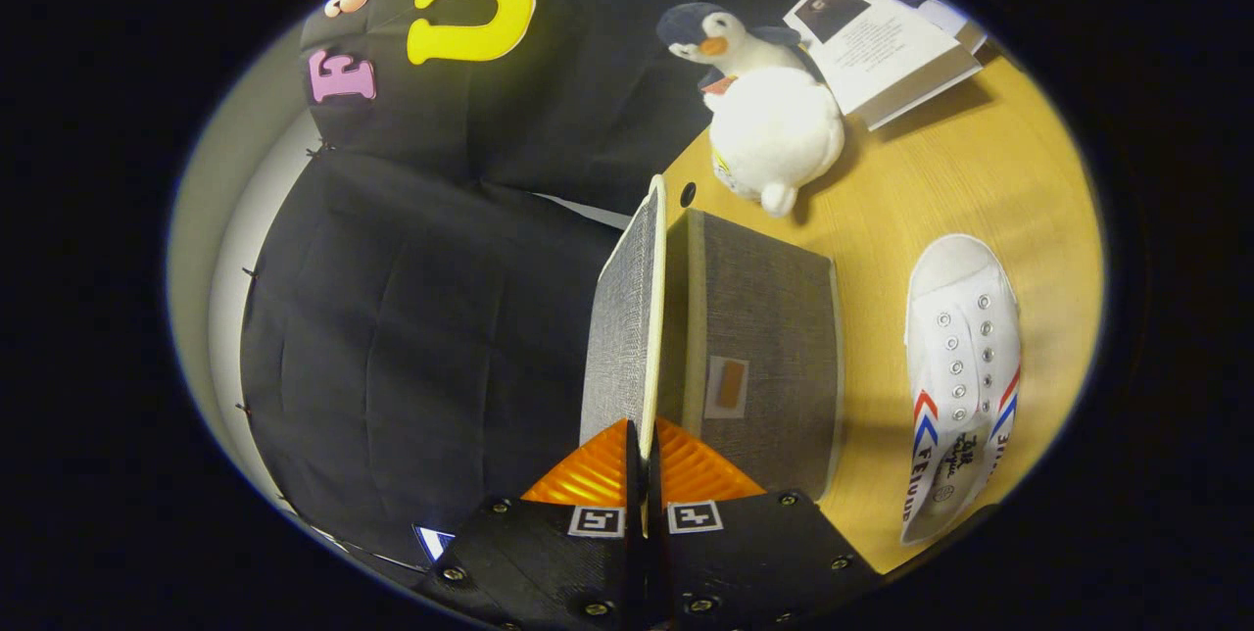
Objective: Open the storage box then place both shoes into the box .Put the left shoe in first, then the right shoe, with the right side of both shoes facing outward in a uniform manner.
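**Lid pinched and swung up: the opening step is in hand**

Gripper view: the gripper [639, 460] has its two fingers clenched on the near edge of the lid [627, 317], one finger on each face. The lid stands edge-on to the camera, lifted clear of the box [764, 357] along most of its length, its long axis running straight ahead from the fingers toward the booth wall. The box sits on the table [940, 190] just beside the lid. One shoe [960, 366] lies beyond the box, apart from it, sole down, lace holes up; its long axis runs roughly parallel to the lid, rounded toe pointing away from the fingers, heel nearest. I cannot tell whether it is the left or the right one. A toy penguin [769, 112] and a booklet [882, 33] lie further off.

By my judgement, opening is under way and no shoe is packed. The next move calls for carrying the lid fully back, then releasing it.
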`<move>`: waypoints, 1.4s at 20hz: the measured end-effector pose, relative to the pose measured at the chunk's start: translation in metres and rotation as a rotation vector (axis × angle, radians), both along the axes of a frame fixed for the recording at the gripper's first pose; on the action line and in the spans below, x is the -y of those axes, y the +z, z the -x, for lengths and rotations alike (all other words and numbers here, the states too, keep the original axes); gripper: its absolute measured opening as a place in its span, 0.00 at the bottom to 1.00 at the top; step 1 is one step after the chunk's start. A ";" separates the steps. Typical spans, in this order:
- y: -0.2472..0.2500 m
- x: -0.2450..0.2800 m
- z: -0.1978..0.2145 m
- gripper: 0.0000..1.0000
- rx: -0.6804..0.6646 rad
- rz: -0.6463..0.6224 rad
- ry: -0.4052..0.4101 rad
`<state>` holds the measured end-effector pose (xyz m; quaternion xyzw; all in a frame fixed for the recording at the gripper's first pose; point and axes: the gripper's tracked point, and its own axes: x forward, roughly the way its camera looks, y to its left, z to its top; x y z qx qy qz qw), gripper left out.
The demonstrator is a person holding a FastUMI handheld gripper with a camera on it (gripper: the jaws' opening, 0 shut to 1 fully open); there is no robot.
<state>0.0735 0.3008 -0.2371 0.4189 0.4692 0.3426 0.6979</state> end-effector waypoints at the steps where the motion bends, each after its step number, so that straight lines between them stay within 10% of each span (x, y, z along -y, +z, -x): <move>1: 0.009 -0.002 -0.002 0.02 0.015 -0.002 0.002; 14: 0.118 -0.120 -0.014 0.08 0.266 0.079 0.139; 26: 0.112 -0.259 0.002 0.09 0.267 0.115 0.232; 28: 0.107 -0.258 0.000 0.28 0.293 0.171 0.241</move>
